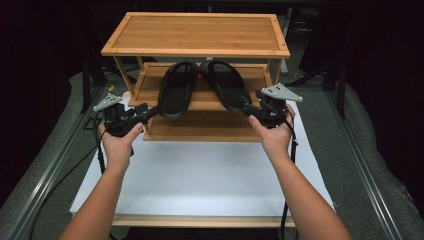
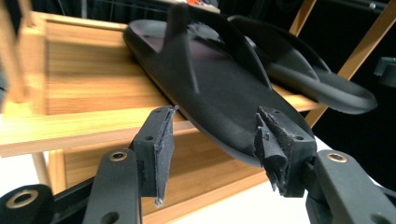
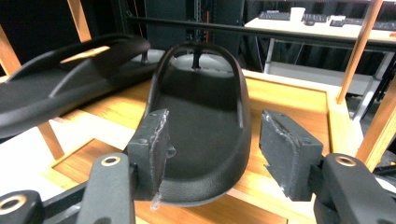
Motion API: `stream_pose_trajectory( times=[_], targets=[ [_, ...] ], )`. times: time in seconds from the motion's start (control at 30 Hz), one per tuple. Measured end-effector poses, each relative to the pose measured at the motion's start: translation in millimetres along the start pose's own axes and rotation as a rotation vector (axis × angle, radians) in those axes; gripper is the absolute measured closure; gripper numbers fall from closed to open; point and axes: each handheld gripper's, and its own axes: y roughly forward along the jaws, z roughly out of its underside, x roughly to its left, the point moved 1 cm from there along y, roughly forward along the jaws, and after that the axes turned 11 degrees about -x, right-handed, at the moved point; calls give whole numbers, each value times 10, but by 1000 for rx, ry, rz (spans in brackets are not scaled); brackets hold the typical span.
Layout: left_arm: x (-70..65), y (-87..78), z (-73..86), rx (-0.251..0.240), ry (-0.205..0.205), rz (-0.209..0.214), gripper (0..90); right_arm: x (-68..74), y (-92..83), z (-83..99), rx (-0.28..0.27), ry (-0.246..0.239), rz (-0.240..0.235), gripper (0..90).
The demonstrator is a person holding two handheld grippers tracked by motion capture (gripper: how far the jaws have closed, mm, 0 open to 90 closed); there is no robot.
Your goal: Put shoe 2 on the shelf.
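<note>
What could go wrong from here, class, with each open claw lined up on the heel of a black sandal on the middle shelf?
1. Both sandals overhang the front edge of the middle shelf; a nudge from the left claw could tip the left sandal off.
2. The sandals' toes meet at the back, so pulling the right sandal with the right claw may drag the other.
3. Lifting either could knock the top shelf just above.
</note>
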Motion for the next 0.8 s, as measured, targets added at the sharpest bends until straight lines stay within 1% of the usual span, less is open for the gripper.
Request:
stream_pose_trajectory(
  times=[0.07, 0.1, 0.13, 0.2, 0.27, 0.3, 0.33, 0.37, 0.43, 0.5, 0.53, 0.57, 0.63, 0.67, 0.73, 0.77, 0.8],
  targets=[
    [-17, 33, 8, -2, -6, 10, 473, -19, 21, 19, 11, 3, 8, 419],
    [-22, 47, 12, -3, -13, 15, 474, -27, 23, 26, 17, 5, 22, 419],
    [-27, 62, 17, -3, -17, 19, 476, -42, 33, 41, 19, 21, 16, 416],
    [-39, 81, 24, -4, -22, 27, 502, -77, 61, 77, 23, 42, 19, 415],
    [-55, 104, 27, -6, -21, 29, 523, -110, 86, 109, 42, 51, 48, 415],
    [-64, 117, 25, -4, -21, 28, 529, -130, 100, 123, 46, 72, 32, 415],
    [-74, 136, 22, -2, -18, 28, 537, -140, 115, 135, 56, 89, 50, 414],
    [-81, 148, 19, -2, -15, 29, 547, -152, 142, 153, 56, 122, 30, 414],
    [-98, 178, 10, 5, -4, 27, 565, -151, 169, 175, 80, 154, 15, 423],
    [-117, 207, -1, 12, 6, 20, 570, -124, 189, 196, 80, 173, 9, 446],
    [-125, 220, -8, 14, 10, 17, 571, -109, 186, 200, 83, 180, -1, 448],
    [-132, 234, -16, 19, 16, 13, 574, -81, 192, 206, 75, 185, 0, 439],
    [-139, 257, -25, 22, 20, 10, 582, -17, 196, 207, 73, 171, -3, 434],
    [-139, 265, -26, 23, 17, 8, 590, 13, 198, 206, 72, 172, -5, 431],
    [-138, 281, -27, 23, 20, 11, 596, 57, 195, 202, 80, 176, -25, 426],
    [-139, 283, -32, 27, 23, 8, 597, 89, 197, 201, 73, 173, -24, 423],
    [-139, 284, -35, 27, 24, 10, 598, 130, 191, 197, 75, 167, -33, 423]
  ],
)
